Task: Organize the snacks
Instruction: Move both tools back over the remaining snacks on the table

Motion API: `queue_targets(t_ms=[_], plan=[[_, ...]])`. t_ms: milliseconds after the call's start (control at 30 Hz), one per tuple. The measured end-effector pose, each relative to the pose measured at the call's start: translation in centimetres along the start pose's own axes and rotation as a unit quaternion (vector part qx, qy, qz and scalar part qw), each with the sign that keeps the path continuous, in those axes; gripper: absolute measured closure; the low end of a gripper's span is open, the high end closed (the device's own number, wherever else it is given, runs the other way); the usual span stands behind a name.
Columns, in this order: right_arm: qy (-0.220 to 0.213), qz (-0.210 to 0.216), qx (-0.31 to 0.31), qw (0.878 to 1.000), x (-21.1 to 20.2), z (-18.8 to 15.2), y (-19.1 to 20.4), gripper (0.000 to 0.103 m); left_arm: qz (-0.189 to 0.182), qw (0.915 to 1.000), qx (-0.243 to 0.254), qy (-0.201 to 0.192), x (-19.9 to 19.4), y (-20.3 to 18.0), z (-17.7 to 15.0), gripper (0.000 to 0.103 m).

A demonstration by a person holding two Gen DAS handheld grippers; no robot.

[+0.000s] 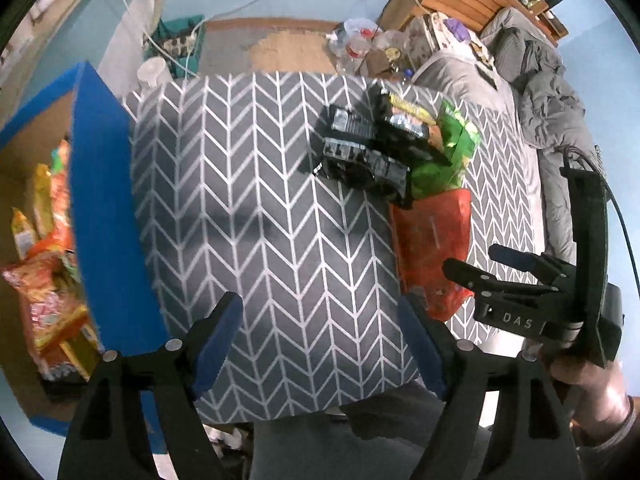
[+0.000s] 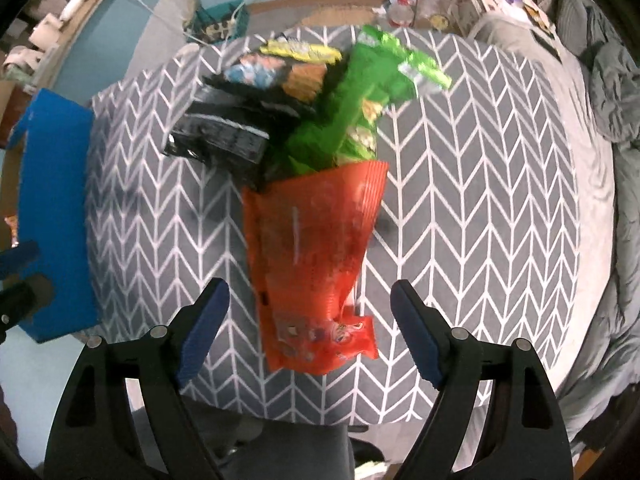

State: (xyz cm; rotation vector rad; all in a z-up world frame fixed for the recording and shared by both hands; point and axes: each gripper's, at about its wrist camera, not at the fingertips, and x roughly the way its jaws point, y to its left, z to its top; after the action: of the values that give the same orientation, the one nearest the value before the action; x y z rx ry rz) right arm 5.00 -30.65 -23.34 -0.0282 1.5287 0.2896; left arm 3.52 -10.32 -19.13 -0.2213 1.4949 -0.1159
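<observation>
Grey cloth with a white herringbone print is seen across the middle of both views, soft and slightly rumpled, covering a rounded surface.

On it, right of centre in the left wrist view, a heap of crinkled foil packets is piled. An orange packet lies lowest in the right wrist view, long and creased, with a ribbed seal at its upper end. Its upper end is overlapped by a glossy green packet, and black packets are stacked just left of the green one.

The right gripper is held spread wide, its blue pads on either side of the orange packet's lower end, nothing grasped; whether the pads touch the foil cannot be told. The left gripper is likewise released, over bare cloth at the lower centre of its view.

Much open cloth is left between the heap and the left edge, and more is seen right of the heap in the right wrist view.

At the left edge a blue box with flat, stiff walls and a brown inside is set against the cloth. Orange and yellow packets are held in it, loosely jumbled.

Grey bedding is bunched at the upper right.
</observation>
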Motion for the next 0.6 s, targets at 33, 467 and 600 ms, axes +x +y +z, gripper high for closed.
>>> queue_targets(t_ms=[33,467,600], plan=[[0.003,-0.002,-0.002,1.0,0.5,-0.1,0.0,0.021,-0.003,1.0,-0.003,0.005,0.7,-0.1,0.0,0.022],[0.001,-0.01,-0.015,1.0,4.3,-0.2,1.3,0.021,0.011,0.9998,-0.003,0.013,3.7,-0.4,0.0,0.022],[0.001,-0.019,-0.033,0.999,5.7,0.3,1.9,0.021,0.018,0.9996,-0.005,0.02,4.5,-0.2,0.0,0.022]])
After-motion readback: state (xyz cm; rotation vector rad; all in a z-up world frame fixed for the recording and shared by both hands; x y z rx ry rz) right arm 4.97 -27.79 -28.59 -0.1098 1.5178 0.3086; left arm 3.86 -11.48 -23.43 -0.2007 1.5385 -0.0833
